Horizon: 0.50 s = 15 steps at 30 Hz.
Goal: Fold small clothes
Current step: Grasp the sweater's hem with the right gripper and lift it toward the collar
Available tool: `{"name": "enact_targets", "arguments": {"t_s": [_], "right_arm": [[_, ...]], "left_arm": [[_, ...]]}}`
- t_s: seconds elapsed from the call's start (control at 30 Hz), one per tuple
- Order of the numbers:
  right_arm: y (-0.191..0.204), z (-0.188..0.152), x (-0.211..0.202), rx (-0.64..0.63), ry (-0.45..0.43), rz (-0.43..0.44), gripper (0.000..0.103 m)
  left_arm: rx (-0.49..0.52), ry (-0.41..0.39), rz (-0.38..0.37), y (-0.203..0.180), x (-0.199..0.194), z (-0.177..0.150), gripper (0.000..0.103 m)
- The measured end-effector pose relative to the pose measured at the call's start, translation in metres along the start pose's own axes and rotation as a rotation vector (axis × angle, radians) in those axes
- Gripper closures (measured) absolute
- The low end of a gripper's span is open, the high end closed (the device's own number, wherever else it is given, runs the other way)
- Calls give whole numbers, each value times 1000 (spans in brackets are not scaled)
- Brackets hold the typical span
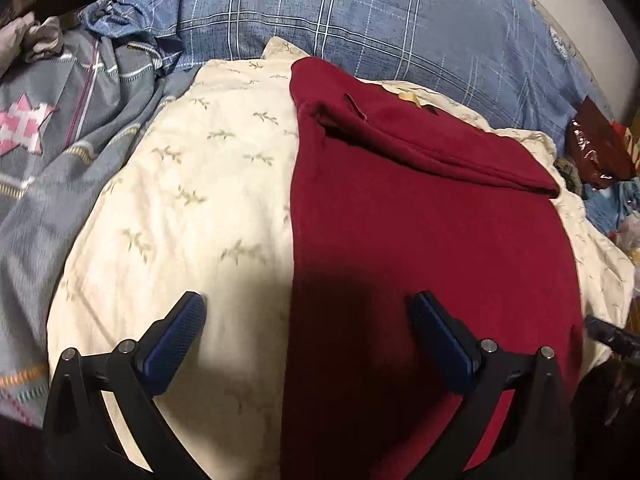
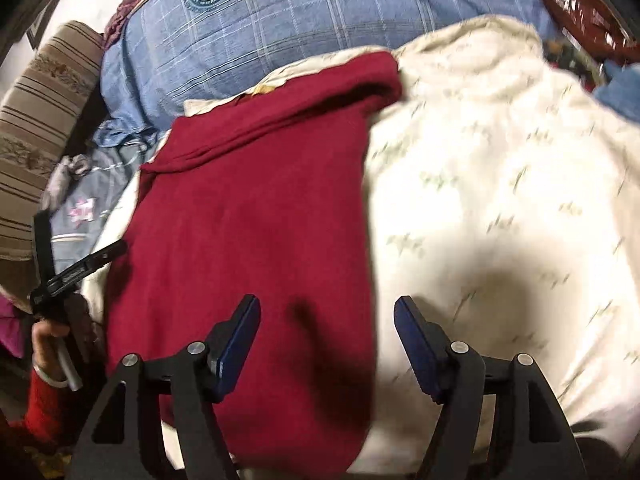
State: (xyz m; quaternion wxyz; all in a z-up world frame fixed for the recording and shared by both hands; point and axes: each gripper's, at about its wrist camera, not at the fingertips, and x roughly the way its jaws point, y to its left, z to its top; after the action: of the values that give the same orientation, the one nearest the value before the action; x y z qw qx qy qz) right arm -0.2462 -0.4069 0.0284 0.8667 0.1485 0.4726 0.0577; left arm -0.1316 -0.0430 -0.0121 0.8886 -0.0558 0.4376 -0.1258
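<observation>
Far left there's a rumpled grey patterned quilt with a pink star (image 1: 24,130), then a cream leaf-print blanket (image 1: 192,208) spread over the bed. The dark red knit garment (image 1: 420,232) lies flat on the blanket, top edge folded over. Left gripper (image 1: 308,320) hangs spread wide above its left edge, gripping nothing. Right gripper (image 2: 327,322) is likewise released, over the garment's right edge.
</observation>
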Motion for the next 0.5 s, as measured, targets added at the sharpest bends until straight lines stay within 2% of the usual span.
{"name": "enact_targets", "arguments": {"t_s": [0.1,0.17,0.27,0.5], "right_arm": [[0,-9,5,-14,41,19,30],[-1,-13,6,-3,60,42,22],[1,-20,5,0,74,84,16],[15,-33,10,-26,165,99,11]], "left_arm": [[-7,23,-5,6,-10,-10,0],[-24,39,-7,12,-15,-16,0],[-55,67,-17,21,-23,-27,0],[42,106,-6,8,-39,-54,0]]}}
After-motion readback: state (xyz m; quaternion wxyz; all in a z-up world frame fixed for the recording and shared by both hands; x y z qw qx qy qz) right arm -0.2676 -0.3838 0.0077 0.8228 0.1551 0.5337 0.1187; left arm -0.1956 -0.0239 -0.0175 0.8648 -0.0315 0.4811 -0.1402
